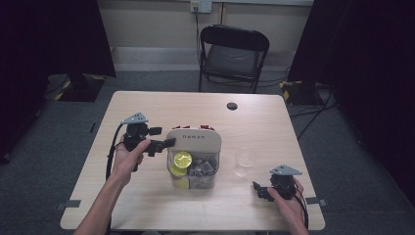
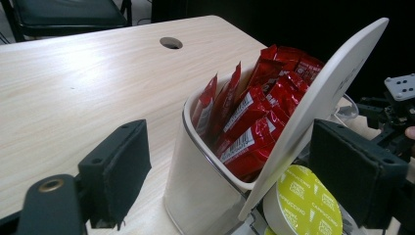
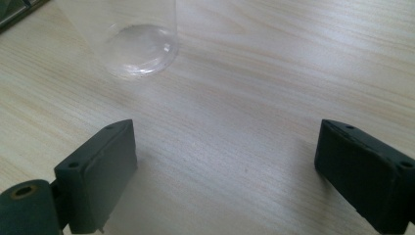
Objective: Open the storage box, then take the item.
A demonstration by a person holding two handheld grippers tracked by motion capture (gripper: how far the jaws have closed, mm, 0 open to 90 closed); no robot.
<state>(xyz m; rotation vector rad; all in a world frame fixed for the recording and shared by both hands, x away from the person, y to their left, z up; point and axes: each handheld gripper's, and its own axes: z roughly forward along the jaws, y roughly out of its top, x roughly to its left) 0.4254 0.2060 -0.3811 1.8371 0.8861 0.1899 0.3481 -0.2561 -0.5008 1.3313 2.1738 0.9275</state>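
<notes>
Here the left gripper [image 2: 230,181] stands open astride the organiser's [image 2: 205,196] lid [image 2: 323,93], seemingly untouched; the right gripper [image 3: 225,166] gapes over bare table [image 3: 274,73].

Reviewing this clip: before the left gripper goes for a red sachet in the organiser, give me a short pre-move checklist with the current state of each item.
1. Left gripper jaws apart, nothing pinched: ok; the pads straddle the organiser's corner without pressing on it.
2. Red sachets reachable: ok; they stand upright in the white compartment, tops above its rim.
3. Organiser steady on the table: ok; it stands upright and flat.
4. Cream divider panel out of the way: not ok; it leans beside the sachets, against the right-hand jaw.
5. Right gripper clear: ok; open above bare table, apart from the clear cup.
6. Cup empty: ok.
</notes>
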